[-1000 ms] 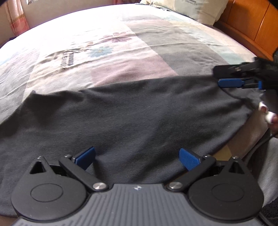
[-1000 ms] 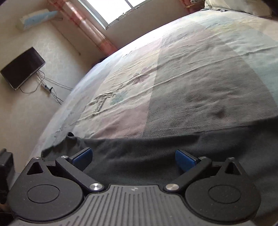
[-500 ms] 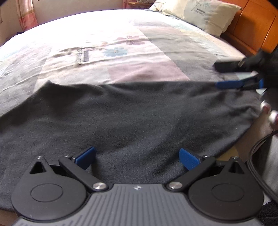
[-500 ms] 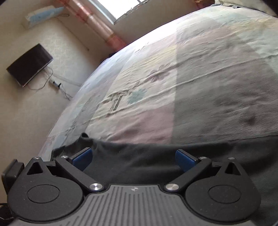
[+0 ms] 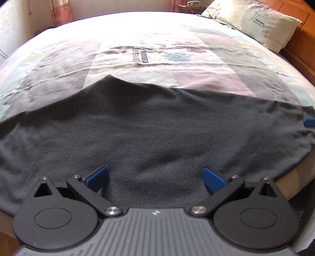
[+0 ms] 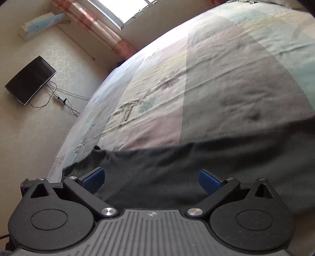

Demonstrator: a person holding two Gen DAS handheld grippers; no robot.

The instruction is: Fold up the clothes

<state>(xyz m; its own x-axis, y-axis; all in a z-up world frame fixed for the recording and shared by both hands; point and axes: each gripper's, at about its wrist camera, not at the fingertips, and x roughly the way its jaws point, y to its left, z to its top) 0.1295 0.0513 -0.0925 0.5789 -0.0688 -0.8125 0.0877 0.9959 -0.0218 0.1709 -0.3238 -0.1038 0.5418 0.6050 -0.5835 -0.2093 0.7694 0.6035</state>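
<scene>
A dark grey garment (image 5: 153, 126) lies spread flat across the near side of the bed, its far edge rising to a point at the left. My left gripper (image 5: 155, 177) hovers over its near edge, open, with nothing between the blue pads. In the right wrist view the same garment (image 6: 177, 169) fills the lower part, and my right gripper (image 6: 150, 178) is open above it, holding nothing. A blue fingertip (image 5: 310, 122) of the right gripper shows at the far right edge of the left wrist view, beside the garment's right corner.
The bed has a patchwork cover (image 5: 177, 57) with flower prints. A pillow (image 5: 256, 21) lies at the far right against a wooden headboard (image 5: 303, 47). On the wall are a television (image 6: 29, 80), an air conditioner (image 6: 41, 23) and a curtained window (image 6: 126, 9).
The left wrist view has swung left and tilted up, showing more bed. The right gripper and the person's fingers have slid almost out of its right edge. Both grippers stay open.
</scene>
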